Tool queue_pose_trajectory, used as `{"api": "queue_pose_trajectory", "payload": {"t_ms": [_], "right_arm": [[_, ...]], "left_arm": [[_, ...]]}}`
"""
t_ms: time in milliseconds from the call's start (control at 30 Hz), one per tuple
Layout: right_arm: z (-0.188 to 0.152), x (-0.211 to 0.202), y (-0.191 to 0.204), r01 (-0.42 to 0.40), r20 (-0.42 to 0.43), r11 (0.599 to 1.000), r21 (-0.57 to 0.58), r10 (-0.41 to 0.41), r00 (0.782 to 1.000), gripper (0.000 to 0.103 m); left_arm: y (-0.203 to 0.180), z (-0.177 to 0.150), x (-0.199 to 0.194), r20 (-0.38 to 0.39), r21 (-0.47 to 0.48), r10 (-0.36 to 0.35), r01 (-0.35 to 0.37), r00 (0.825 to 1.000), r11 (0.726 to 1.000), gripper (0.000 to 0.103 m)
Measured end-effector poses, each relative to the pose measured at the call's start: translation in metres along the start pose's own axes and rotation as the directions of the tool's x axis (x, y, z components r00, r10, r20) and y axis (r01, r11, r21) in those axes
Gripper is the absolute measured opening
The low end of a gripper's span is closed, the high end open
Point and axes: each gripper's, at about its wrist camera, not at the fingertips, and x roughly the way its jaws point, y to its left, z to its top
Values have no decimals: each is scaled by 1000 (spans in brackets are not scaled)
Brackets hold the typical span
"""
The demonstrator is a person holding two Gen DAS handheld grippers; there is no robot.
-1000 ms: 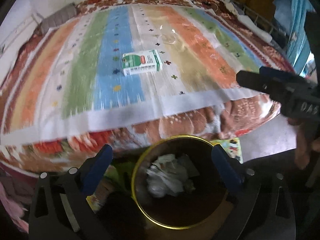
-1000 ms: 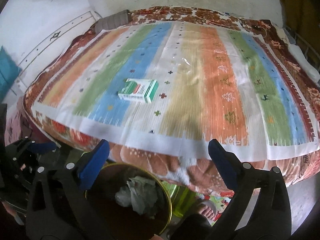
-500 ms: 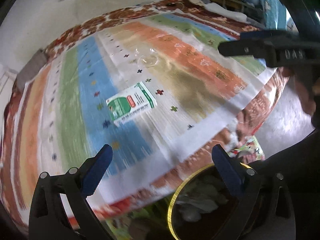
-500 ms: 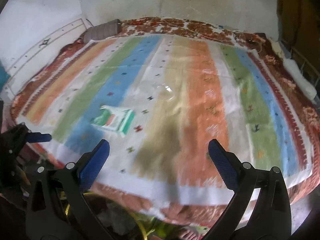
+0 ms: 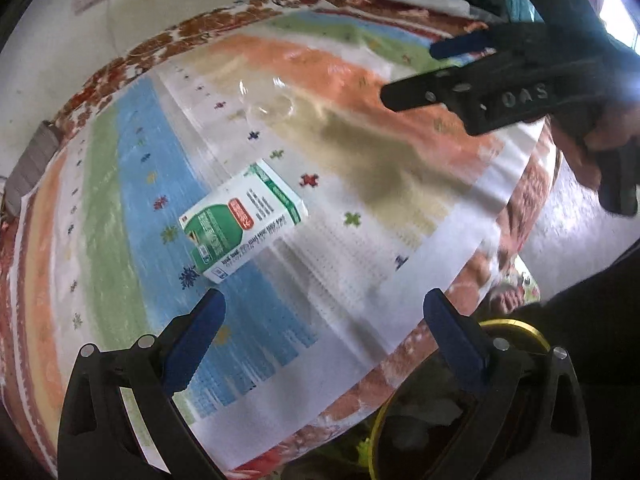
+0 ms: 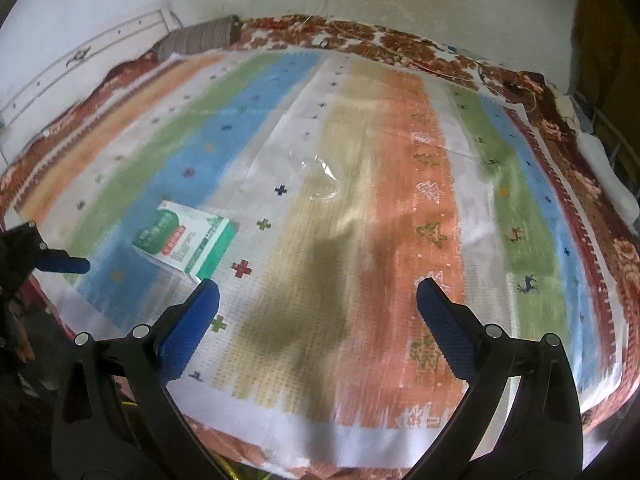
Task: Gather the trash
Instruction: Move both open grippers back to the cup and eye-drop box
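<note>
A green and white carton (image 5: 240, 220) lies flat on the striped bed cover (image 5: 360, 160); it also shows in the right wrist view (image 6: 186, 240). A piece of clear plastic (image 5: 266, 104) lies farther back, also seen in the right wrist view (image 6: 320, 176). My left gripper (image 5: 324, 340) is open and empty, just short of the carton. My right gripper (image 6: 318, 320) is open and empty above the cover, to the right of the carton. The bin with a yellow rim (image 5: 516, 326) stands on the floor below the bed edge, partly hidden by my left gripper.
The bed cover (image 6: 400, 160) lies over a red flowered blanket (image 6: 360, 36). White walls stand behind the bed. A grey roll (image 6: 200, 36) lies at the far left corner. The right gripper (image 5: 500, 92) shows at upper right in the left wrist view.
Both grippers have moved up from over the bin and forward over the bed. The carton is now much closer to both. Both grippers stay open.
</note>
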Motion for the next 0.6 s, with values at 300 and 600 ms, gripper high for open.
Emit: {"api": "queue_pose_trajectory", "payload": {"t_ms": [300,600], "right_arm": [[19,26,7,-80,14,995,-57,81,997,94],[50,64,8,-126,10,985,-117,128,992,94]], "left_arm": [[20,11,16,7,101,6,-6,1000,995,97],[49,38,40,-21,200,-45,49,999,979,97]]}}
